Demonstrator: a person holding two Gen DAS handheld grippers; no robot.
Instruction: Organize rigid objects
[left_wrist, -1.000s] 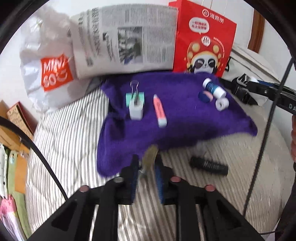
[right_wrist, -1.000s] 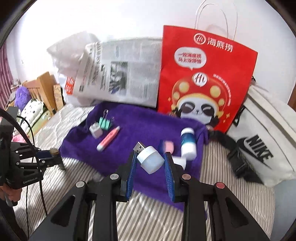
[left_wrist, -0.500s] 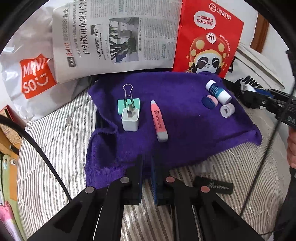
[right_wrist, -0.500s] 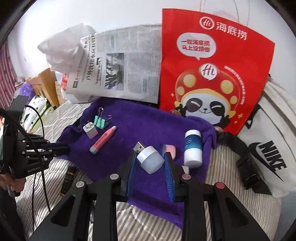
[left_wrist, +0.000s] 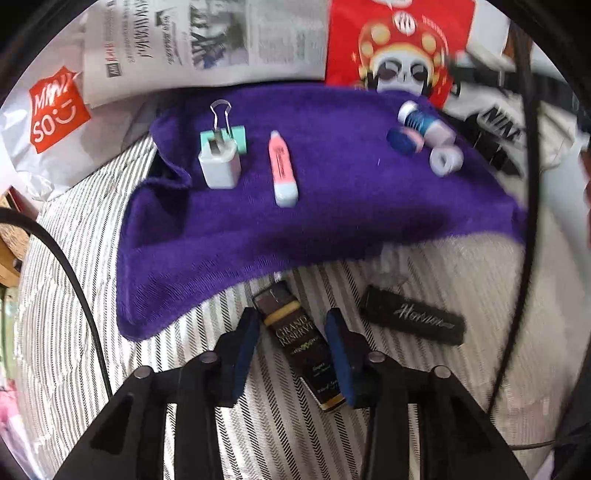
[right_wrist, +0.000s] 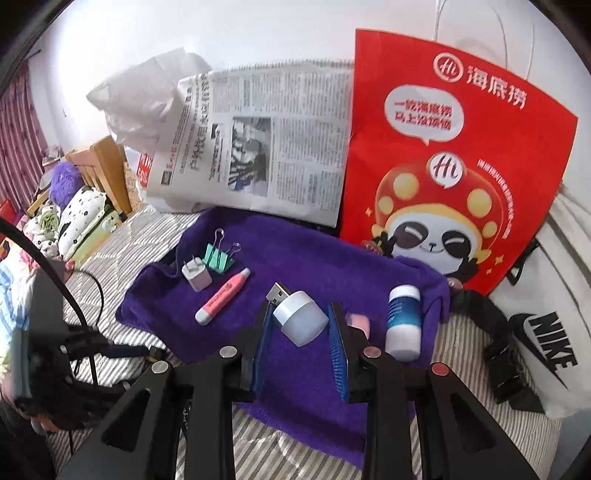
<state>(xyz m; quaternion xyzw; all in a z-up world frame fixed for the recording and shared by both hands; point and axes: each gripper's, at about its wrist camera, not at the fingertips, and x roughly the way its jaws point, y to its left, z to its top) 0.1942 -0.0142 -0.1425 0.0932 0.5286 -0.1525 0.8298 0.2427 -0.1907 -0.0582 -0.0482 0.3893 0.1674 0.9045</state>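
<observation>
Just off the near edge of the purple towel (left_wrist: 332, 206), on the striped bedding (left_wrist: 74, 295), lies a dark box (left_wrist: 301, 341) lettered in gold, and the left gripper (left_wrist: 293, 347) straddles it with its jaws lately parting; they stand a little wider than the box, the right pad near its side and the left pad apart, so nothing is clamped. I judge it either just set down or about to be taken, and its place off the towel suggests it has not been sorted yet. Beside it, also off the towel, sits a black case (left_wrist: 413, 317) with silver script, clear of the jaws. Over the towel's near half, the right gripper (right_wrist: 300, 325) holds a white USB lamp (right_wrist: 300, 315) between narrow jaws, its plug angled up and away; carried so, it looks bound for a spot among the things already laid there. At the towel's left end a charger (right_wrist: 196, 275), a green clip (right_wrist: 218, 258) and a pink pen (right_wrist: 221, 297) sit close together. At its right end are a bottle (right_wrist: 403, 322) and a pink eraser (right_wrist: 358, 321), both just beside the right jaw and the likeliest to be nudged. Behind the towel lean a newspaper (right_wrist: 258, 147) and a red bag (right_wrist: 454, 155), out of the way.
</observation>
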